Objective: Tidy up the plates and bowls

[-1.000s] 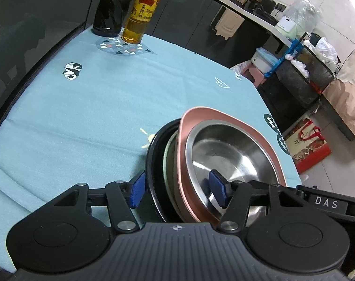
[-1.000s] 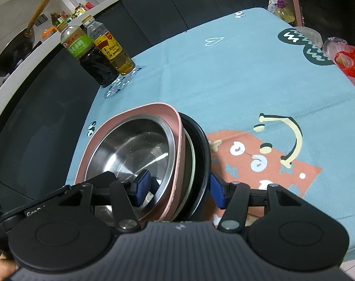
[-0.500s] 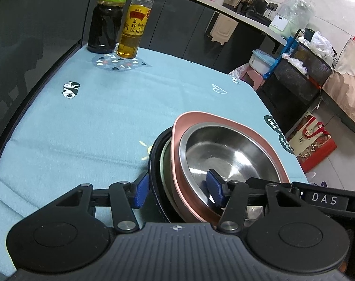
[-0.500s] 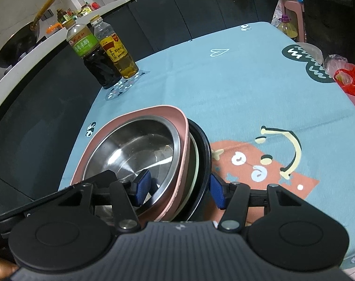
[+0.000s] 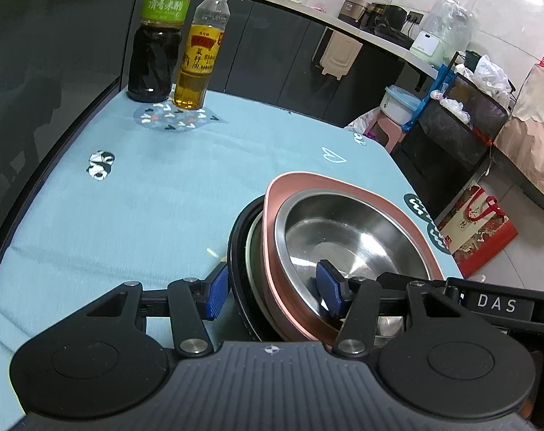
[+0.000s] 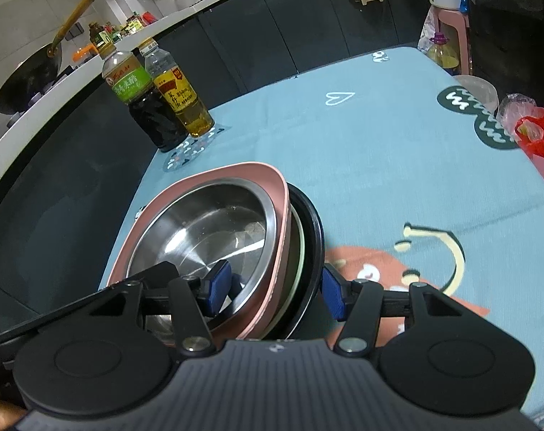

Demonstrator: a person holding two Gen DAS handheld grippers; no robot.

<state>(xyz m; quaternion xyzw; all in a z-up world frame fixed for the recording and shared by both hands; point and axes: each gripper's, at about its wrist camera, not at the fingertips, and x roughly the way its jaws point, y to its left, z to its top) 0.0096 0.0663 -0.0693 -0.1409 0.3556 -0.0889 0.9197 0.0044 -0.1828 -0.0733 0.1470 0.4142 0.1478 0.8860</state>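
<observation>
A stack of dishes is clamped from both sides. It has a steel bowl (image 5: pixel 350 237) (image 6: pixel 207 230) on top, then a pink plate (image 5: pixel 307 183) (image 6: pixel 236 172), a pale green plate (image 5: pixel 252 248) (image 6: pixel 300 237) and a black dish (image 5: pixel 236 251) (image 6: pixel 316 230) outermost. My left gripper (image 5: pixel 273 293) is shut on the stack, one blue pad inside the steel bowl and the other on the black rim. My right gripper (image 6: pixel 275 289) is shut on the opposite side in the same way. Whether the stack touches the blue tablecloth (image 5: pixel 128 197) I cannot tell.
A dark vinegar bottle (image 5: pixel 157 36) (image 6: pixel 142 107) and an oil bottle (image 5: pixel 200 46) (image 6: pixel 185 100) stand at the table's far corner. A clear lid (image 6: pixel 476 89) and a red plastic bag (image 6: pixel 537 136) lie at the right edge. A red gift bag (image 5: pixel 476 230) stands on the floor.
The left jaws have narrowed onto the stack's rim. Both views have tipped up a little, so the bottles sit lower in frame. The stack keeps its place between the pads.
</observation>
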